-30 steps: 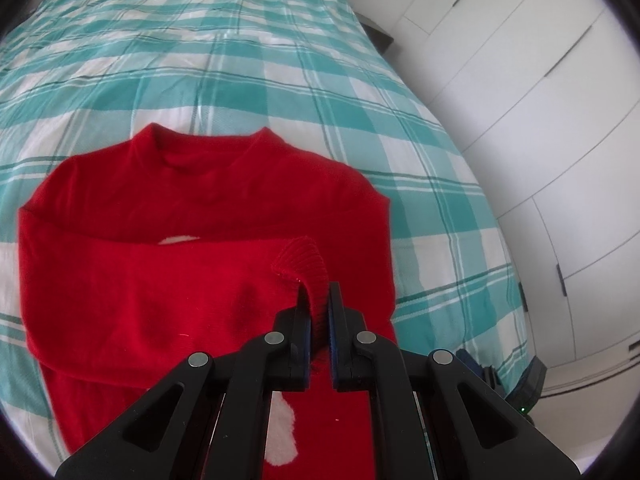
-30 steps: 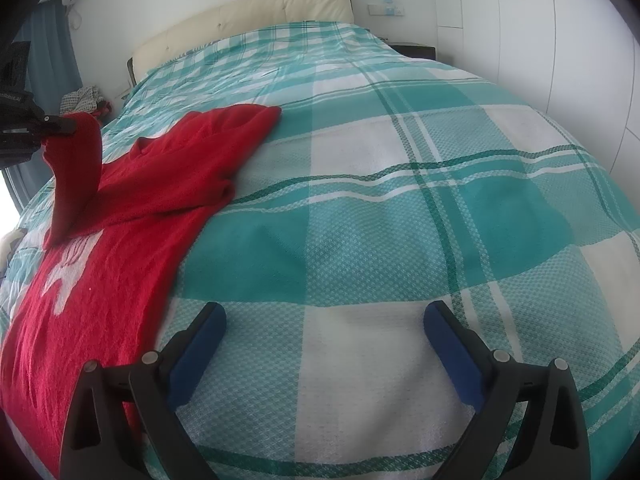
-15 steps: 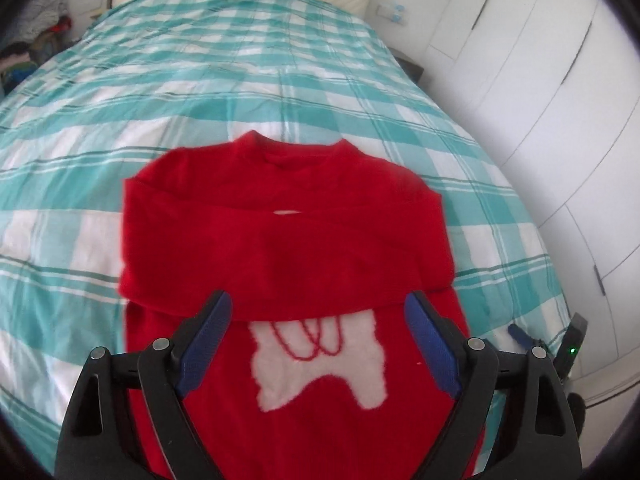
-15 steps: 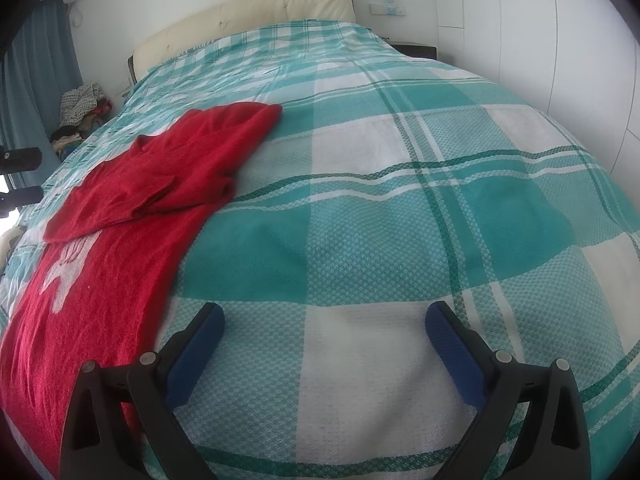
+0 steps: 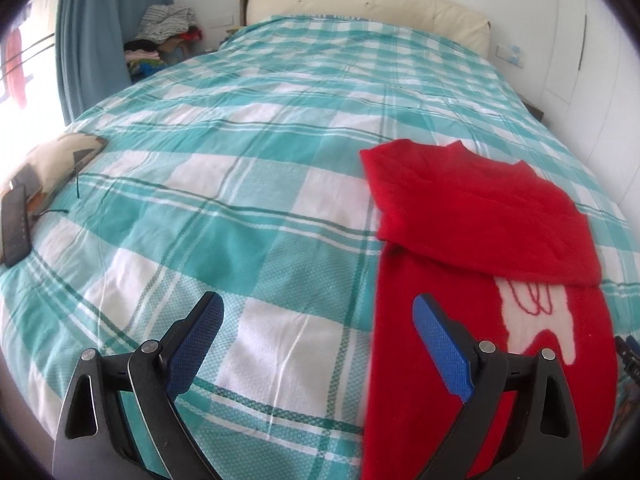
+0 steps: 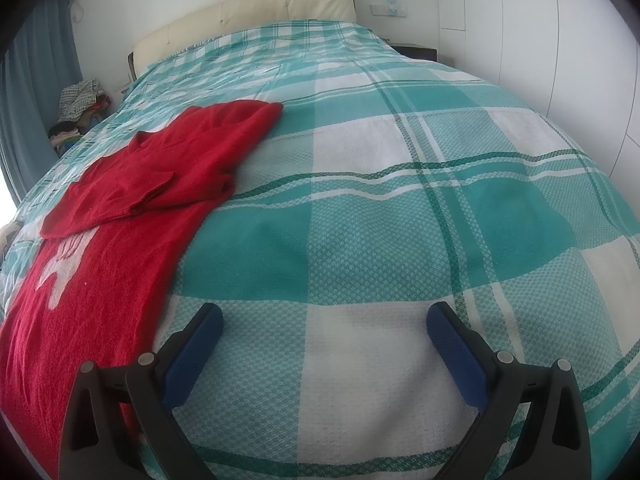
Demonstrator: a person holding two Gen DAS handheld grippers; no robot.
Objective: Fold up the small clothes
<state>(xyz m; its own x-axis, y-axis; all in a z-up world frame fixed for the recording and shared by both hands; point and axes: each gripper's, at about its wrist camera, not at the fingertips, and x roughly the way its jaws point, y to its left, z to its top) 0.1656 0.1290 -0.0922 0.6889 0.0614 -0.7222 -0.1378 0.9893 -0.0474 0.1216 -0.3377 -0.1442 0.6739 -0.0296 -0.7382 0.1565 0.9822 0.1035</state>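
A small red sweater [image 5: 476, 216] with a white animal motif lies flat on the green-and-white checked bedspread [image 5: 248, 184], both sleeves folded across its chest. My left gripper [image 5: 318, 316] is open and empty, hovering over the bed at the sweater's left edge, its right finger over the red cloth. In the right wrist view the sweater [image 6: 132, 200] lies at the left. My right gripper [image 6: 324, 328] is open and empty above bare bedspread [image 6: 400, 200], to the right of the sweater.
A patterned cushion [image 5: 52, 168] and a dark phone [image 5: 16, 228] lie at the bed's left edge. A pile of clothes [image 5: 164, 36] sits beside the cream headboard [image 5: 360, 4] by a blue curtain. White wardrobe doors [image 6: 560, 40] stand to the right.
My left gripper let go of the sleeve cuff, which now lies folded across the sweater. It opened, drew back and swung left. The right gripper stayed still.
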